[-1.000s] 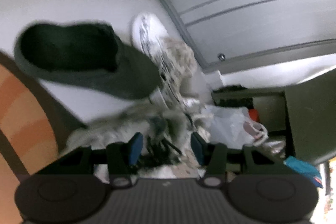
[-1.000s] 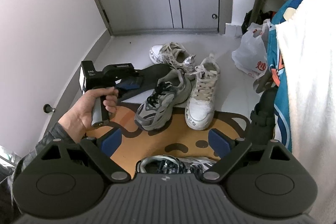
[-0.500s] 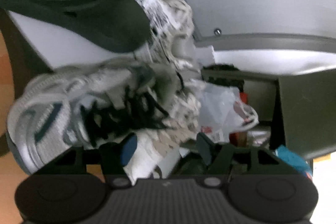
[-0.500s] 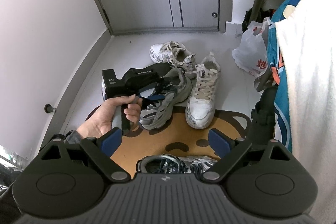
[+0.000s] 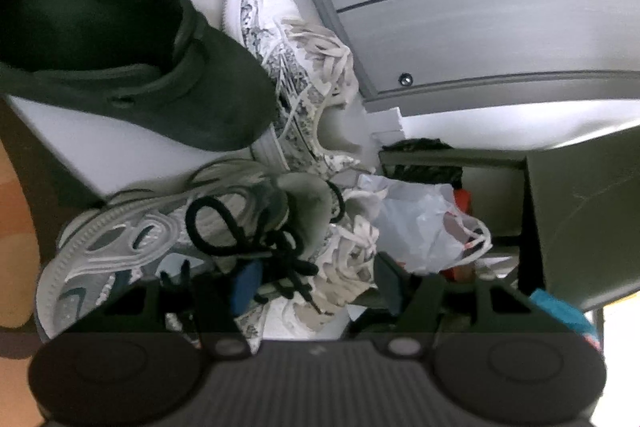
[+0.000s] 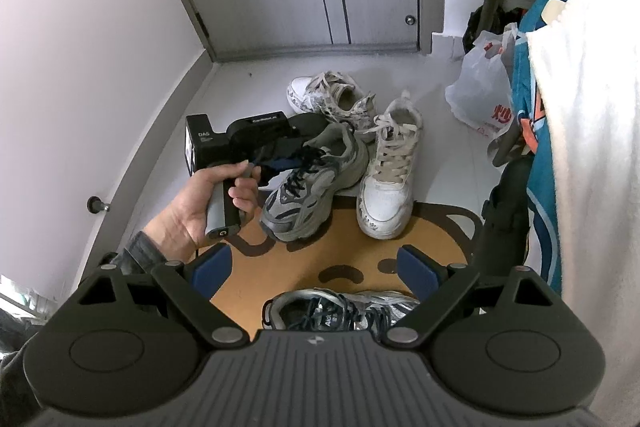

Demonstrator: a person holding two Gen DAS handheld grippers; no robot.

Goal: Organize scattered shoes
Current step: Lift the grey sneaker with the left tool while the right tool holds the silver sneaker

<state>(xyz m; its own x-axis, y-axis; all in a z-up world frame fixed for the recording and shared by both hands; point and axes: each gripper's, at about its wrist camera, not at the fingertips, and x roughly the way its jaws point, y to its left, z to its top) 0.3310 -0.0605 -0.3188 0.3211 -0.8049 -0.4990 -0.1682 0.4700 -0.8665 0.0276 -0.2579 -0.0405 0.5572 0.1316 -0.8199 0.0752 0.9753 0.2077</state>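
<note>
Task so far: shoes lie jumbled by the door; none look lined up yet, I think.
Left gripper point(image 5: 316, 281): jaws apart around the grey sneaker point(image 5: 160, 239), not squeezing it.
Right gripper point(image 6: 316, 267): wide open, empty, above a silver sneaker point(image 6: 340, 311).
Other shoes: beyond the left gripper, a dark soft slipper point(image 5: 120, 59) and a speckled white sneaker point(image 5: 296, 75).
Feel: mesh, bumpy soles, floppy laces.
Mat point(image 6: 340, 251): flat, orange.

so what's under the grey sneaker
Its toe rests on the orange mat, its heel on the white floor. The sole hides what lies directly beneath, and the left tongs cover its near side.
</note>
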